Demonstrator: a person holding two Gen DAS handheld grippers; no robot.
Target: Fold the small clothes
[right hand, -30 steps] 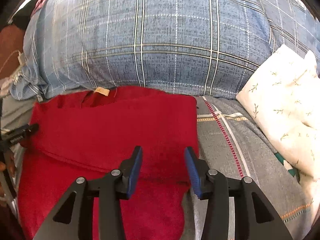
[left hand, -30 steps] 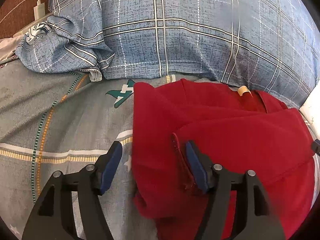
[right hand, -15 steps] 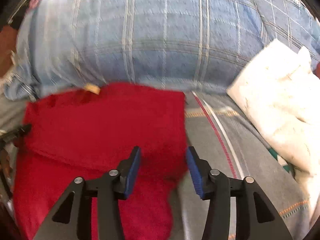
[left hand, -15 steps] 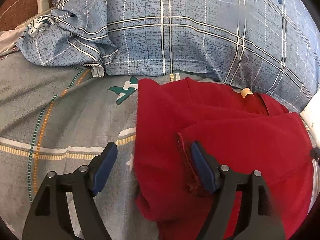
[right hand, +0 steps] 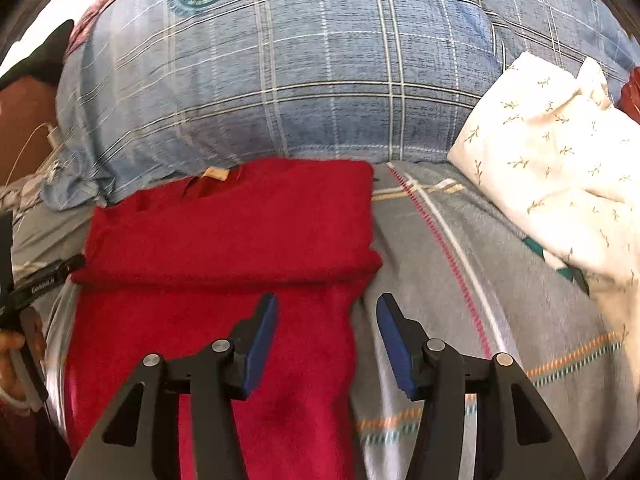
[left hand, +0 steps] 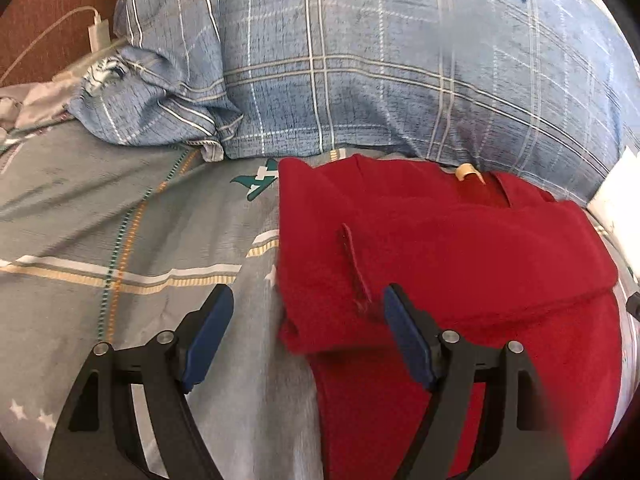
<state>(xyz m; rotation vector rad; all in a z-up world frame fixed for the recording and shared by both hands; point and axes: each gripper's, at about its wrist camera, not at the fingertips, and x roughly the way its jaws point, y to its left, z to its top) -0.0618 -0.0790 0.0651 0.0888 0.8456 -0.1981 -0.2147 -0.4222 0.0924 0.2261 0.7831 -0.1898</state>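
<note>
A red knit garment point(left hand: 460, 264) lies on the grey patterned bedsheet point(left hand: 120, 208), its sleeves folded across the body, collar with a tan label toward the pillow. My left gripper point(left hand: 308, 320) is open and empty, its jaws straddling the garment's left edge near a sleeve cuff point(left hand: 356, 264). In the right wrist view the same red garment point(right hand: 232, 240) lies flat. My right gripper point(right hand: 326, 328) is open and empty over the garment's right edge. The left gripper's tip point(right hand: 48, 280) shows at the left of that view.
A large blue plaid pillow point(left hand: 380, 60) lies right behind the garment, also in the right wrist view point(right hand: 300, 80). A white floral pillow point(right hand: 560, 160) sits at the right. A white charger and cable point(left hand: 98, 32) lie at the far left by a brown headboard.
Both grippers have pulled back toward me from the garment, so it sits lower between the jaws. The left gripper has let go of the cuff edge and opened wider.
</note>
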